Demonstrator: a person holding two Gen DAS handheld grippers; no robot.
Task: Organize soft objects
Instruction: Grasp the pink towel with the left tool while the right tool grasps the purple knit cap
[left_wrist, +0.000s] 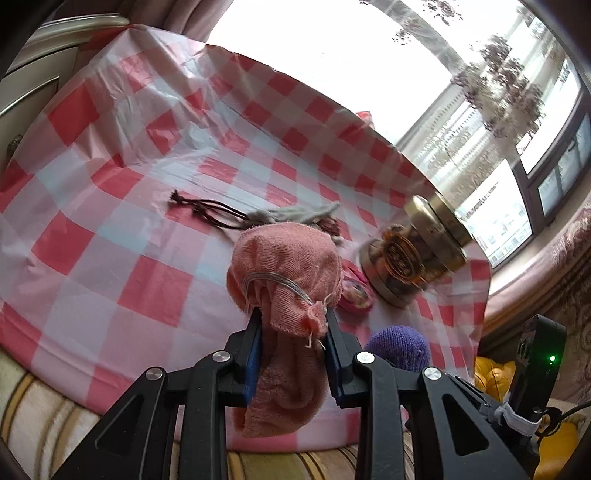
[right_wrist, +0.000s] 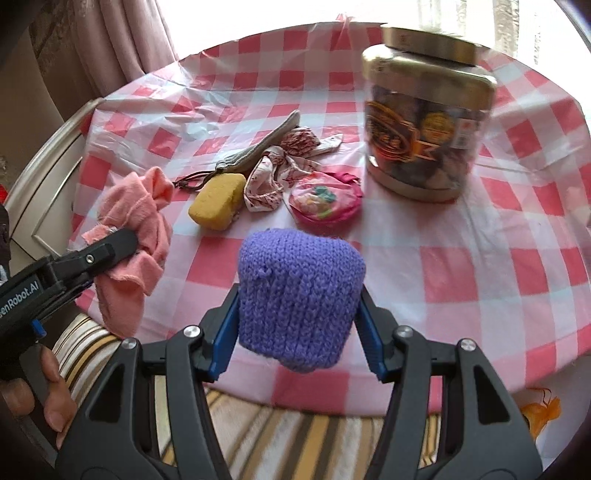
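My left gripper (left_wrist: 291, 314) is shut on a pink towel cloth (left_wrist: 284, 258), which bulges above the fingers and hangs below them, lifted off the checked tablecloth (left_wrist: 129, 206). From the right wrist view the same pink cloth (right_wrist: 140, 218) shows at the left, in the left gripper (right_wrist: 122, 240). My right gripper (right_wrist: 299, 295) is shut on a purple knitted piece (right_wrist: 299, 288), both blue pads pressed into its sides near the table's front edge. That purple knit (left_wrist: 399, 347) also peeks in beside my left fingers.
On the cloth lie a yellow sponge (right_wrist: 218, 201), a patterned white-and-red fabric (right_wrist: 273, 173), a grey drawstring pouch (right_wrist: 258, 147) and a round pink pouch (right_wrist: 325, 201). A gold-lidded jar (right_wrist: 424, 122) stands at the back right. A striped cushion (right_wrist: 295, 435) lies below the front edge.
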